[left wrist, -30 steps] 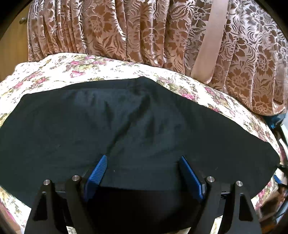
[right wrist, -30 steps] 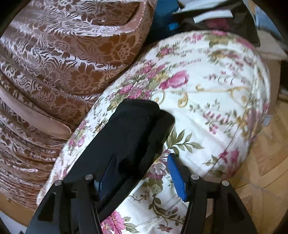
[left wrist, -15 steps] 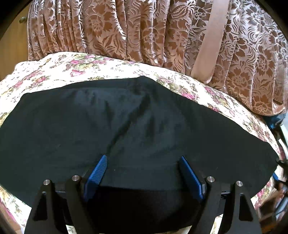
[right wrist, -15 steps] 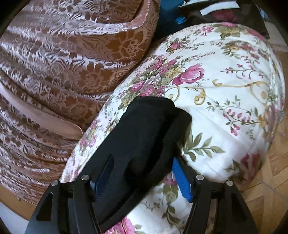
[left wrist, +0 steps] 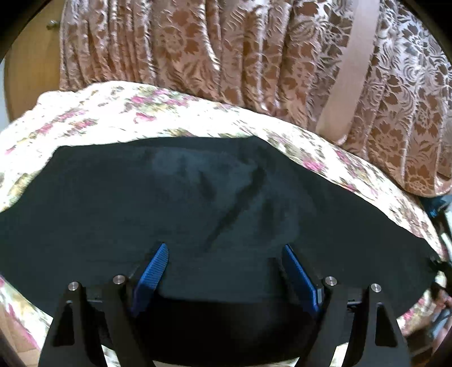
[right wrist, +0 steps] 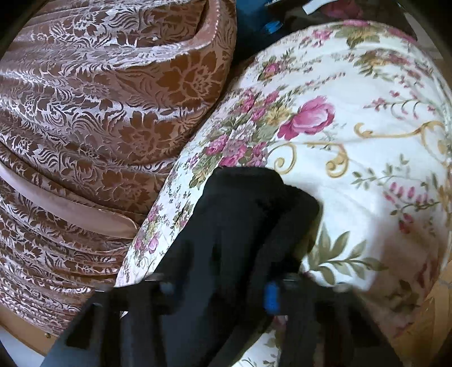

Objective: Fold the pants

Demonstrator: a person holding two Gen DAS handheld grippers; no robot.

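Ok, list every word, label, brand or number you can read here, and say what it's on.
None readable. The black pants show no tag or print, the floral bedspread and brown drape carry only patterns, and the clutter behind the bed is too blurred to tell.

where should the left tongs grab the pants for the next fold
Probably the near hem of the pants, just ahead of the left tongs. The cloth lies flat and wide on the floral cover, so there is no raised part; come in low from the near side and slip one pad under the edge. The right tongs are closing on the bunched end, so pinch the opposite stretch.
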